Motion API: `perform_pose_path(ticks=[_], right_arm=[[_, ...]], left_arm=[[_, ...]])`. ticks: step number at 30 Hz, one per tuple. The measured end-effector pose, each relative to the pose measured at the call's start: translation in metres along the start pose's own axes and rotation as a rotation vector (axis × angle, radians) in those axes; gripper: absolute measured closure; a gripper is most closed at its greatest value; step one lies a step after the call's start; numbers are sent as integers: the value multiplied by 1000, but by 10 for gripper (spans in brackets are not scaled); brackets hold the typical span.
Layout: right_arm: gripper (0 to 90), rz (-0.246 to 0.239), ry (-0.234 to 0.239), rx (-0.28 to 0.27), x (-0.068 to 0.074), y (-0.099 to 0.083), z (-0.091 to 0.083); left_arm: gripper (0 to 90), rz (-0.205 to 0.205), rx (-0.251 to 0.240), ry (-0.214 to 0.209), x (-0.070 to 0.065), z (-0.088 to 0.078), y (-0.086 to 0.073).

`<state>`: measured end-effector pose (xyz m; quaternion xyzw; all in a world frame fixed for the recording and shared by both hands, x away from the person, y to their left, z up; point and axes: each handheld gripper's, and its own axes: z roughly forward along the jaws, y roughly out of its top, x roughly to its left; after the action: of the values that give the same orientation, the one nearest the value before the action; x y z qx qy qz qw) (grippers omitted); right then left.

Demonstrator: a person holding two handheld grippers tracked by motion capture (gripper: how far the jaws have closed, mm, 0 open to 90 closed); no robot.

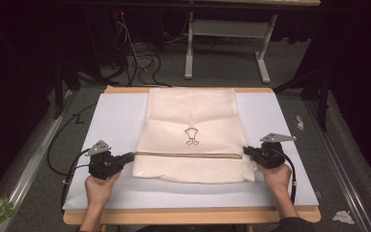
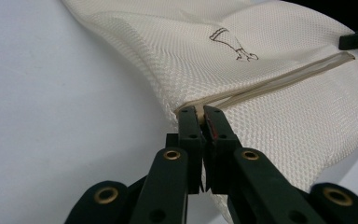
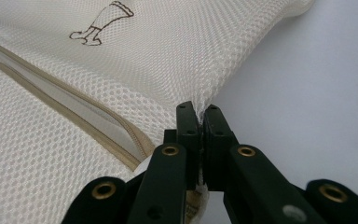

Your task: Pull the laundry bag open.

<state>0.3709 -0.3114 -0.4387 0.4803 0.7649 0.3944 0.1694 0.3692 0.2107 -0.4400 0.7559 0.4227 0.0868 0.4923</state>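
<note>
Jaws of left gripper (image 1: pixel 128 157) and right gripper (image 1: pixel 247 151) clamped on opposite side edges of mesh bag (image 1: pixel 192 130). Cream, flat on white surface (image 1: pixel 111 116); tan zipper (image 1: pixel 188 154) across, small dark emblem (image 1: pixel 191 136) above.

The mesh bag (image 1: pixel 192 133) lies flat on the sheet (image 1: pixel 111 121) covering the surface (image 1: pixel 188 216), centred left to right and reaching its far edge. A zipper (image 1: pixel 188 155) runs across the bag near its near edge. The left claw (image 1: pixel 130 156) pinches the bag's left edge at the zipper end; the right claw (image 1: pixel 246 151) pinches the right edge opposite. Cables (image 1: pixel 142 60) lie on the floor beyond the surface.
</note>
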Motion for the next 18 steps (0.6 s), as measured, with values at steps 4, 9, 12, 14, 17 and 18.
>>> perform_pose_path(ticks=[4, 9, 12, 14, 17, 18], right_arm=[[887, -6, -6, -8, -2, -1, -2], [884, 0, 2, 18, -4, -2, -1], [882, 20, 9, 30, -6, -5, 2], [882, 19, 11, 45, -7, -7, 4], [881, 23, 11, 42, -7, -10, 6], [880, 20, 10, 41, -7, -10, 6]], left_arm=[[871, -4, 11, -10, -1, 4, 0], [868, 18, 52, 1, -3, 11, -5], [868, 26, 65, 8, -5, 14, -6], [867, 26, 64, 6, -4, 14, -6], [867, 21, 67, 1, -4, 15, -6], [867, 22, 69, 2, -4, 14, -5]])
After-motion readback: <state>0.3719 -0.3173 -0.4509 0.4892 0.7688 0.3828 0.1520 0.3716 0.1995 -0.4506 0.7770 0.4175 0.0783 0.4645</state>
